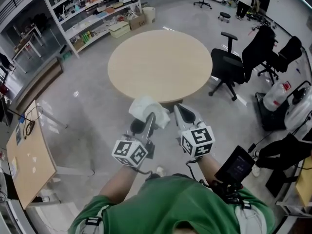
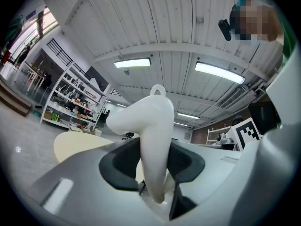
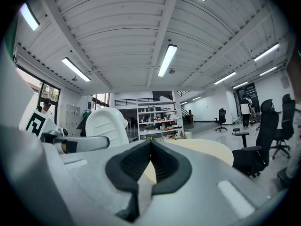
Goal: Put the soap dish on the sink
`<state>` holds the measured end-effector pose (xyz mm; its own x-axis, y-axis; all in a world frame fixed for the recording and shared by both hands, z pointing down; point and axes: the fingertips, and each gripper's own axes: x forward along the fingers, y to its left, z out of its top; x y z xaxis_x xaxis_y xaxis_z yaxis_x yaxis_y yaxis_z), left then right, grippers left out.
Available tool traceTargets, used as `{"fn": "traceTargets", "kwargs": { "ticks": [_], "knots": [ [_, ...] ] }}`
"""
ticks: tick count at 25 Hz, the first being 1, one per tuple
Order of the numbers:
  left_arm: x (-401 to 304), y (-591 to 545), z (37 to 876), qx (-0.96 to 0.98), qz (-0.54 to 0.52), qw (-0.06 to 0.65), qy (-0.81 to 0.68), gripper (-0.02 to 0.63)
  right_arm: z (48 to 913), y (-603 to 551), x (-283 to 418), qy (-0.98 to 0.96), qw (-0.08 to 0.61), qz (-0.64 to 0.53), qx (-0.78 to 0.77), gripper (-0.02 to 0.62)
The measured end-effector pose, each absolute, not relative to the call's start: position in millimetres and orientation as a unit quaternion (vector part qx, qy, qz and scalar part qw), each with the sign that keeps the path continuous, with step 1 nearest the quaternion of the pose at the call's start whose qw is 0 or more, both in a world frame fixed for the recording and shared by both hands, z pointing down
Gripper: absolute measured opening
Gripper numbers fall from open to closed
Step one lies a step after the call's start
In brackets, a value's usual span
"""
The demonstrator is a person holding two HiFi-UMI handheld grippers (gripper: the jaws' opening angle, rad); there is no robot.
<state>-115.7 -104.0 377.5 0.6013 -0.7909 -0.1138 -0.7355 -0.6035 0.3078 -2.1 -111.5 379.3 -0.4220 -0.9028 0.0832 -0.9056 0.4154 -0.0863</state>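
Observation:
The white soap dish (image 1: 147,109) is held up in the air, just short of the near rim of a round beige table (image 1: 161,65). My left gripper (image 1: 150,119) is shut on it; in the left gripper view the dish (image 2: 151,131) stands upright between the dark pads, with its curved end up and to the left. Beside it on the right, my right gripper (image 1: 177,109) is shut with nothing in it, and its pads meet at the tips (image 3: 150,155). The right gripper view also shows the dish (image 3: 109,125) at its left. No sink is in view.
Black office chairs (image 1: 235,65) stand right of the table. White shelving (image 1: 92,11) with boxes and bottles lines the far left. A wooden desk (image 1: 24,165) sits at the near left. Dark equipment and a case (image 1: 239,165) lie at the near right on the grey floor.

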Motion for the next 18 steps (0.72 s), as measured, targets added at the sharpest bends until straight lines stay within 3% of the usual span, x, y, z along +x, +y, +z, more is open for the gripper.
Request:
{"fn": "traceTargets", "kwargs": {
  "ticks": [18],
  "knots": [
    [-127,-163,382,0.897,-0.116,0.127,-0.407,0.152,382,-165,-13,-0.827,0.023,0.063,0.558,0.002]
  ]
}}
